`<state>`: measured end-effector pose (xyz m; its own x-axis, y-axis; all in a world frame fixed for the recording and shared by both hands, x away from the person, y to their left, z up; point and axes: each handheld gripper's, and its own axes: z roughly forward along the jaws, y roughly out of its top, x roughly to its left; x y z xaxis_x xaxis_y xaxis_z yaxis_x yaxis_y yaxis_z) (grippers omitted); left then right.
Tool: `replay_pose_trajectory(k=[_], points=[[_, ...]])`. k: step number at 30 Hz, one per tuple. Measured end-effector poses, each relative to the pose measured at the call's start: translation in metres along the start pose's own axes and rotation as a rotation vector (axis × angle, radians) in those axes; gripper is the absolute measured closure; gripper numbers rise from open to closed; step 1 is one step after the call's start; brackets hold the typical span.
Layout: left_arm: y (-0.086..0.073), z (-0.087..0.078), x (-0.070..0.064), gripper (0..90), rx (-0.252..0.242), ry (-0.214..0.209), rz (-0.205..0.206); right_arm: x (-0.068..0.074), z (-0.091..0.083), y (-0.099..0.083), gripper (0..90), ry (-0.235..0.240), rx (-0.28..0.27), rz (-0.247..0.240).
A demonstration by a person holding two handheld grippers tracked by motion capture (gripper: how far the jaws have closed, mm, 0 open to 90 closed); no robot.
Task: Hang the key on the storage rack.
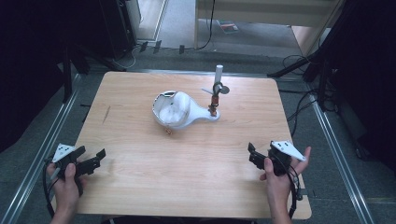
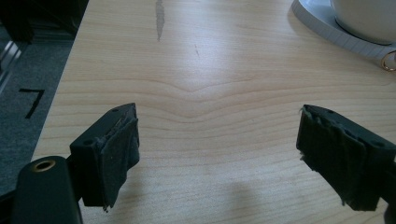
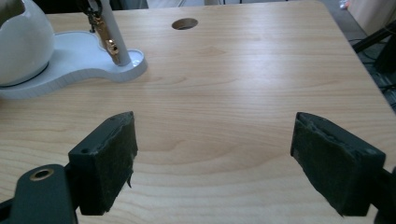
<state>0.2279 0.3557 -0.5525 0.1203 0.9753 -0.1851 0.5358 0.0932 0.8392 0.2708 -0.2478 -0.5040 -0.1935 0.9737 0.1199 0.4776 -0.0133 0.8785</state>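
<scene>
Nothing had yet been grasped. The left tool (image 1: 91, 161) and right tool (image 1: 254, 156) were held near the front corners of the surface (image 1: 140, 182), both with jaws spread apart and empty. The white egg-shaped bowl (image 1: 173, 108) on its white base (image 1: 205, 115) stood well apart, mid-surface. A small gold ring (image 2: 388, 61) beside the base was shown clearly in the left gripper view; a round hole (image 3: 184, 23) in the surface was shown in the right gripper view.
</scene>
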Motion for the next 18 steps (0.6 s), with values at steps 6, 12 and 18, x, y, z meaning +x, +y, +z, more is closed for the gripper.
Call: replay_pose_trajectory(k=[6,12,18], points=[[0.0,0.0,0.0,14.1,0.002,0.0,0.001,-0.018,-0.019,-0.012,15.4,-0.03,-0.024,0.005],[0.0,0.0,0.0,14.1,0.003,0.002,0.003,-0.039,-0.033,-0.027,16.1,-0.074,-0.014,0.019],[0.0,0.0,0.0,14.1,0.004,0.004,0.002,-0.06,-0.049,-0.039,16.7,-0.122,-0.001,0.034]])
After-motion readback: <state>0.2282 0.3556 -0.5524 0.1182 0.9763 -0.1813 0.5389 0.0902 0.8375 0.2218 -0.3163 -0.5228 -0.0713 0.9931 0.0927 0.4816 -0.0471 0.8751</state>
